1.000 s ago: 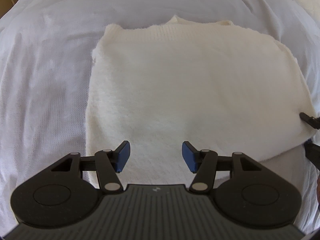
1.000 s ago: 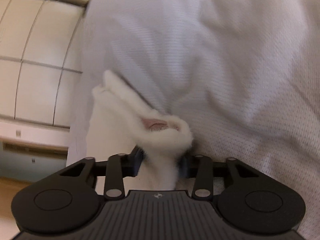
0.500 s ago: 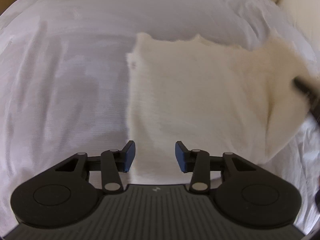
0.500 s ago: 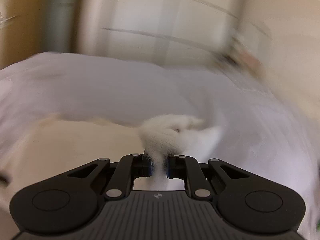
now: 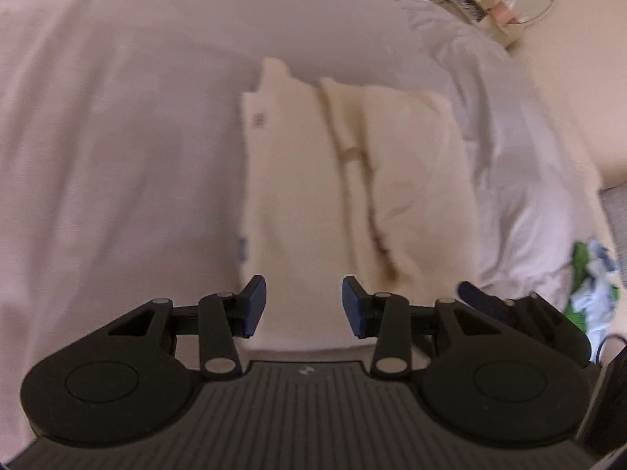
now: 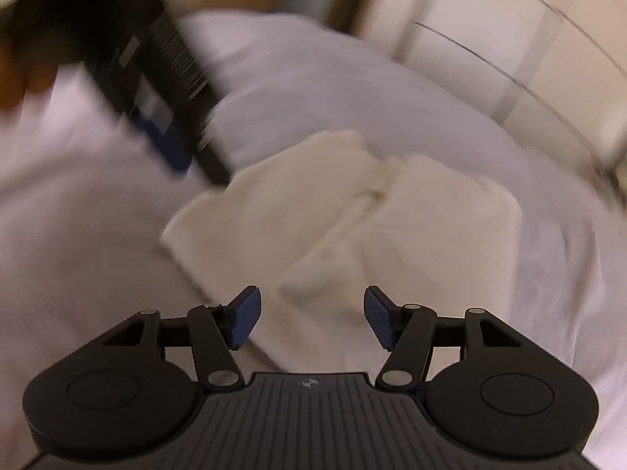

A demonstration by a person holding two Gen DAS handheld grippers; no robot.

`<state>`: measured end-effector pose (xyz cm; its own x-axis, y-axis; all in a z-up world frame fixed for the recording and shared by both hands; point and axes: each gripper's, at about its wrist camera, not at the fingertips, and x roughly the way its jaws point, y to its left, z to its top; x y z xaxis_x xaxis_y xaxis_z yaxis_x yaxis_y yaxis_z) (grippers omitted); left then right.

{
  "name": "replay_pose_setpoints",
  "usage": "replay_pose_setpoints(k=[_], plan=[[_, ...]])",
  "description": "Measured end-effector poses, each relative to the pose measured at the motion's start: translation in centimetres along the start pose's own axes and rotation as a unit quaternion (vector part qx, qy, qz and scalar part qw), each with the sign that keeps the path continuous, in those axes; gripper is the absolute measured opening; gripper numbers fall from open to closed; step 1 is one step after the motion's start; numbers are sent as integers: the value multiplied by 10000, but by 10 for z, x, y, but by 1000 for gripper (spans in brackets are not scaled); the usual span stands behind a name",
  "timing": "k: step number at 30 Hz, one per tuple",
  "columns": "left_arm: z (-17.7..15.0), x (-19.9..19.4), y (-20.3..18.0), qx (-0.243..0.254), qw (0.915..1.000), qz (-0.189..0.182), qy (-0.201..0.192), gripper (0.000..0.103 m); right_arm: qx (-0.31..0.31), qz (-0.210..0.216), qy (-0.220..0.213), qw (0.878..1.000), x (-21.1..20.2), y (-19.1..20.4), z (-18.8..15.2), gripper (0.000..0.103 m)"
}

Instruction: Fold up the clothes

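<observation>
On the bed: a cream garment (image 5: 352, 180) lies on the white sheet (image 5: 117, 137), folded into a narrow strip.
Garment, left view: it runs from 12 o'clock down to 6 o'clock through the middle of the picture, its near end just beyond the fingertips.
Fold: a flap lies over the strip's 3 o'clock half, and its edge makes a dark seam down the middle.
Label: a small reddish mark sits near the strip's 11 o'clock corner; too blurred to read.
Garment, right view: the same cream piece (image 6: 352, 227) lies slantwise at centre, one layer over another, its near corner reaching toward 6 o'clock between the fingers.
Left gripper (image 5: 303, 305): jaws apart, blue pads clear of the cloth, nothing between them; it hangs above the garment's near end.
Right gripper (image 6: 311, 317): jaws opening, pads wide of each other; the garment's corner shows in the gap below, and neither pad presses on it.
Right gripper, left view: its blue fingertip and black body show at 4 o'clock, just beside the left one.
Left gripper, right view: a dark, blurred shape (image 6: 168, 109) at 10 o'clock, over the sheet by the garment's far edge.
Hand (image 6: 23, 74): a blurred bit of it at 9 o'clock, behind that gripper.
Sheet: rumpled at 2 o'clock of the garment in the left view.
Cloth (image 5: 588, 286): green, white and blue, at 4 o'clock off the bed's edge.
Cabinet (image 6: 509, 31): pale panels at 1 o'clock in the right view.
</observation>
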<state>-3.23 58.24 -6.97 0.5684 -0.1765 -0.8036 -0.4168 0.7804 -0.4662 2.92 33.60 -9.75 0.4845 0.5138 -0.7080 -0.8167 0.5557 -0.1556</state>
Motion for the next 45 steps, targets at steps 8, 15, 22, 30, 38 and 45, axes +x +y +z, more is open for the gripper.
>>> replay_pose_setpoints(k=[8,15,22,30,38,45], plan=[[23,42,-15,-277,9980,-556,132,46,4239,-291,301,9048,-8,-148,-41,43],[49,88,-14,-852,9924,-844,258,57,6363,382,423,7693,38,-211,-85,40],[67,129,-11,-1256,9843,-1192,336,62,6433,571,762,7596,43,-214,-102,40],[68,128,-26,-752,9918,-1018,163,25,5902,481,919,8005,31,-207,-100,29],[55,29,-29,78,9928,-658,-999,13,3910,166,813,9167,-8,-154,-36,9],[48,61,30,-396,9972,-223,-593,14,1838,-548,1009,9762,15,-60,-2,9]])
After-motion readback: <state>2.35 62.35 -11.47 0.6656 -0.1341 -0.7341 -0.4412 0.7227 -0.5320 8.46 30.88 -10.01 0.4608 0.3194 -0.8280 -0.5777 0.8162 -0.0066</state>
